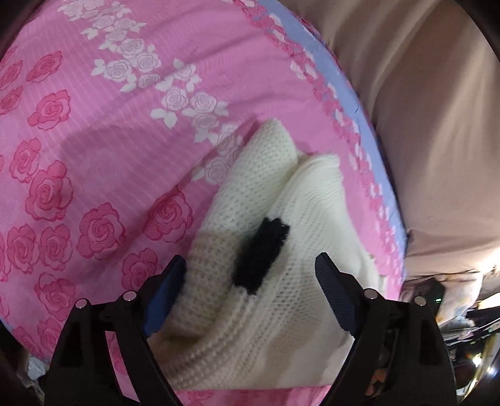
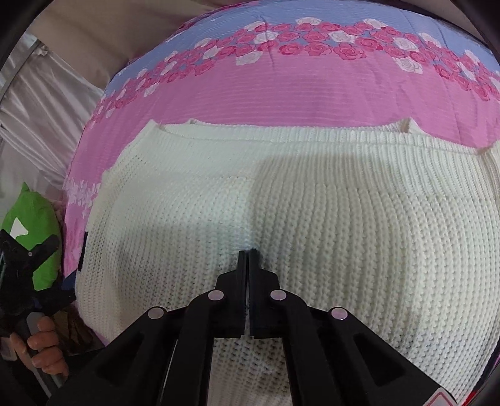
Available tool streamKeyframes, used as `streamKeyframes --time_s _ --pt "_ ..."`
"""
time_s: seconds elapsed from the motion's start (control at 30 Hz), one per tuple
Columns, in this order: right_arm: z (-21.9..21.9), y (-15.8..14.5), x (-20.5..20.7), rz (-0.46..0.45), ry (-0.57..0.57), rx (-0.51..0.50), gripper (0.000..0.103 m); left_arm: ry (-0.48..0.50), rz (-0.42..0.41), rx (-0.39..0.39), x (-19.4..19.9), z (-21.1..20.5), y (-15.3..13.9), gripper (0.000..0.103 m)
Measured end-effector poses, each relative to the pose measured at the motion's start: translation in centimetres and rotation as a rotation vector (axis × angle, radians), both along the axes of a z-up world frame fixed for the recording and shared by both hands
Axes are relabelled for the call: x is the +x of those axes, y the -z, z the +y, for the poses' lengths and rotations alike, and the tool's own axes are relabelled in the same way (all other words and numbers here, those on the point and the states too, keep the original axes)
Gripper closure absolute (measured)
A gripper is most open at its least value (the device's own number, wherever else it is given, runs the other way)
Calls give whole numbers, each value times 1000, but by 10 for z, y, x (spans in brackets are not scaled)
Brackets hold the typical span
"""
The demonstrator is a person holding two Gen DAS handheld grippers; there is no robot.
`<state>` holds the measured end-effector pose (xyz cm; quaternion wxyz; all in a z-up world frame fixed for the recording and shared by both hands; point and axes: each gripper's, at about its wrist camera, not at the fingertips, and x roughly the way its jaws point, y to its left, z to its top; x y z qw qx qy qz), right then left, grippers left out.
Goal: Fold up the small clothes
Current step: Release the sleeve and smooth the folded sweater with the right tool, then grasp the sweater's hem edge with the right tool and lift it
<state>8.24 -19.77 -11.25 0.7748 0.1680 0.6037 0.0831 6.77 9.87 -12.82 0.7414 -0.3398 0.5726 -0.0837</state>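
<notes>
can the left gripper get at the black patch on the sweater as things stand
Probably yes: the left gripper is open, with the black patch on the white sweater lying uncovered between its fingers, and nothing stands in the way.

The cream knitted sweater runs off the right wrist view's right edge; its black patch is partly buried in folds.

A pink quilted bedspread printed with dark pink and white roses covers the bed, edged by a lavender-blue border band. Beyond the bed edge hangs plain beige fabric. Pale grey pleated curtain material stands at one side. Dim clutter lies low beside the bed, indistinct. Lighting is soft, casting shadows on the bedspread.
</notes>
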Motion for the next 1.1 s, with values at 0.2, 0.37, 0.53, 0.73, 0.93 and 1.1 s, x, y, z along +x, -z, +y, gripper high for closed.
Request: streamKeyframes --time_s 0.2,0.37,0.53,0.73,0.93,1.1 --pt "5 0 2 -3 -8 -20 103 81 -40 1 3 -13 -22 85" --pt "2 1 2 -7 7 12 103 367 -247 -50 -6 -100 -112 86" --pt "-52 -35 -27 -72 139 166 98 699 -361 -67 -28 -224 -151 85" --pt "-154 -58 -93 -135 329 149 89 951 -287 159 -57 -330 -98 76" --pt "-202 -52 -135 -118 449 147 70 1008 -485 268 -106 -262 -120 20" --pt "-187 -48 -120 -126 392 243 32 1085 -443 249 -130 -254 -91 19"
